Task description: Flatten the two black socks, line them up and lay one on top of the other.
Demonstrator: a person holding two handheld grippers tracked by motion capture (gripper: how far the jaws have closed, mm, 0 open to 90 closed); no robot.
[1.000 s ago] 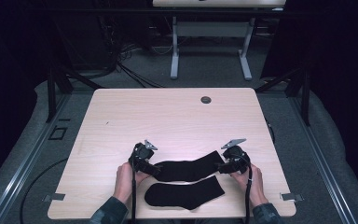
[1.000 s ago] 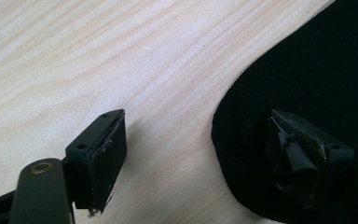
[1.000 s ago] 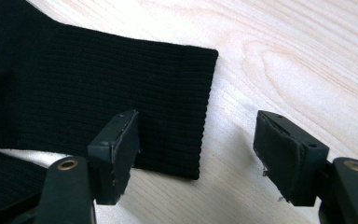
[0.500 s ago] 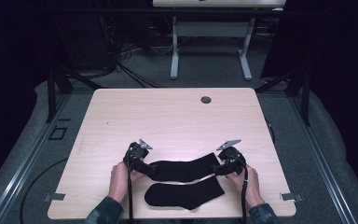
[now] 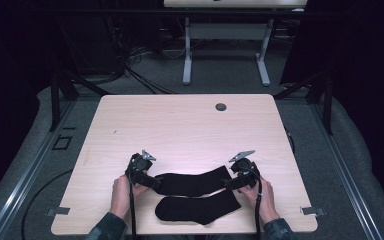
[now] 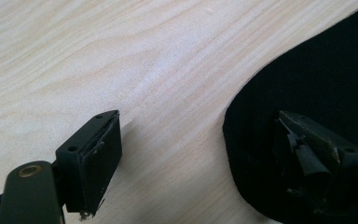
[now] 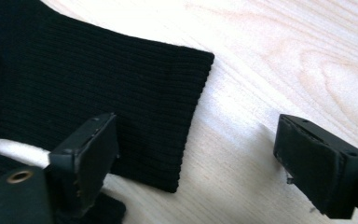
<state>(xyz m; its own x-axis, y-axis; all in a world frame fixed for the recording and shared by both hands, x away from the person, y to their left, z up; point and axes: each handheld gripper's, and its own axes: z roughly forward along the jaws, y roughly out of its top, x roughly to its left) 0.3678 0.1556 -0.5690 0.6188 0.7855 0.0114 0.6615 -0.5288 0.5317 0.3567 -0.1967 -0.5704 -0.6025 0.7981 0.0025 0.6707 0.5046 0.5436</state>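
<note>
Both the left gripper [image 5: 152, 181] and right gripper [image 5: 228, 183] stand wide, jaws just opening, holding nothing; the upper sock [image 5: 192, 182] lies flat above the lower sock [image 5: 200, 209]; a careless pull-away may snag and wrinkle it.

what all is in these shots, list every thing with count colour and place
socks: two, black, flat near the table's front edge, one just behind the other
table: one, light wood
grommet: one, dark, round, near the table's far edge
second table: one, white legs, on the grey floor beyond
cables: several, black, on the floor at far left
floor tracks: two, grey metal, either side of the table
left tool: one, black, open at the toe end of the rear sock, jaws just opened a little
right tool: one, black, open at that sock's cuff, jaws just opened
hands: two, from the bottom edge
</note>
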